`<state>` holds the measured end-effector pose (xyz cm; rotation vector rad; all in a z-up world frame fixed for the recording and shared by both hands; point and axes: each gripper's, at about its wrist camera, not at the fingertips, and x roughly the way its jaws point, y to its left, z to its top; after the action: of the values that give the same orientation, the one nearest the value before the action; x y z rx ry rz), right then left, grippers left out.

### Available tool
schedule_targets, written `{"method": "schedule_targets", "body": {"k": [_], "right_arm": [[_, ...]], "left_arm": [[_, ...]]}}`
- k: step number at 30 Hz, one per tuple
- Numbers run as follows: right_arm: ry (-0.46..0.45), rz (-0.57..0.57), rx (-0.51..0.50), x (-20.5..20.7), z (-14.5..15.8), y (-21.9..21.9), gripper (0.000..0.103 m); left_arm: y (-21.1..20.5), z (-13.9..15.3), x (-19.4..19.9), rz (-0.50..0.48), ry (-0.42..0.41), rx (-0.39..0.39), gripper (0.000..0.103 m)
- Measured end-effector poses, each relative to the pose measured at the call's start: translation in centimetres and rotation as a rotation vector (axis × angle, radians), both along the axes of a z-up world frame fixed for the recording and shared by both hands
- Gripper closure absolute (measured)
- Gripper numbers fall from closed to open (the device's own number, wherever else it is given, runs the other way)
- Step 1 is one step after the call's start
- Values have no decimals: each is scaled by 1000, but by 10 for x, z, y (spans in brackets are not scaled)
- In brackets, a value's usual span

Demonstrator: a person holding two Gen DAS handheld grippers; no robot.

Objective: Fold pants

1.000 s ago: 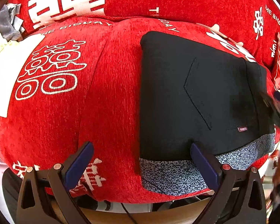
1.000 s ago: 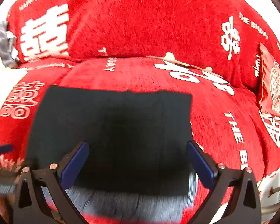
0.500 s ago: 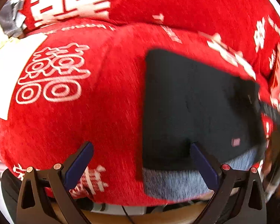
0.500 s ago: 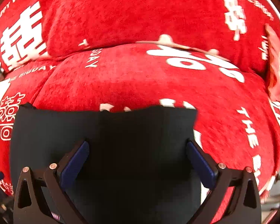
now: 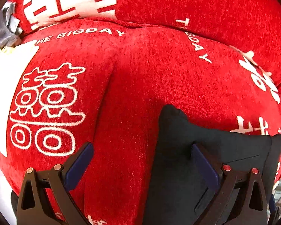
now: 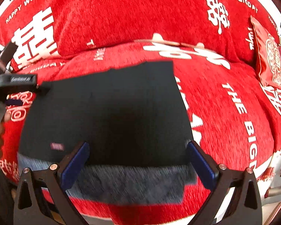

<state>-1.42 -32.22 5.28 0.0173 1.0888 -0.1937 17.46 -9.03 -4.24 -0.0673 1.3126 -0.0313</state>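
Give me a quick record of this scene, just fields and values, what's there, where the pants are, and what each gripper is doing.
surface: red sofa cover with white lettering
pants: black pants, folded into a flat block on the seat cushion
waistband: speckled grey band at the near edge, blurred
label: small tag near the left front corner of the pants
left gripper: open, nothing between its fingers, at the left edge of the pants
right gripper: open, over the near edge of the pants
other: red pillow at far right

pants on sofa seat (cushion right)
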Motion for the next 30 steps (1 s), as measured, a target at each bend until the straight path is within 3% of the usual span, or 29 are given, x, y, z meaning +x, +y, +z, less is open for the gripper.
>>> {"method": "schedule_targets", "body": {"k": [4, 7, 10, 13, 16, 23, 28, 30], "right_arm": [[-25, -22, -3, -12, 4, 3, 0], [-92, 2, -79, -23, 15, 20, 0], [-133, 104, -200, -32, 15, 48, 0], [-88, 179, -154, -34, 4, 60, 0], [-39, 100, -112, -35, -11, 50, 0], [-103, -34, -41, -44, -2, 17, 0], [-132, -29, -59, -40, -1, 20, 0], [-91, -34, -25, -33, -10, 17, 0]], "left_arm": [[-4, 9, -4, -27, -30, 46, 0], [1, 23, -21, -16, -38, -10, 0], [-9, 32, -48, -73, -55, -62, 0], [-26, 30, -72, -153, -60, -67, 0], [-42, 25, -83, -199, -79, -18, 0], [-63, 45, -75, -242, -145, -31, 0], [-72, 18, -51, -231, -59, -6, 0], [-68, 13, -48, -211, -47, -45, 0]]}}
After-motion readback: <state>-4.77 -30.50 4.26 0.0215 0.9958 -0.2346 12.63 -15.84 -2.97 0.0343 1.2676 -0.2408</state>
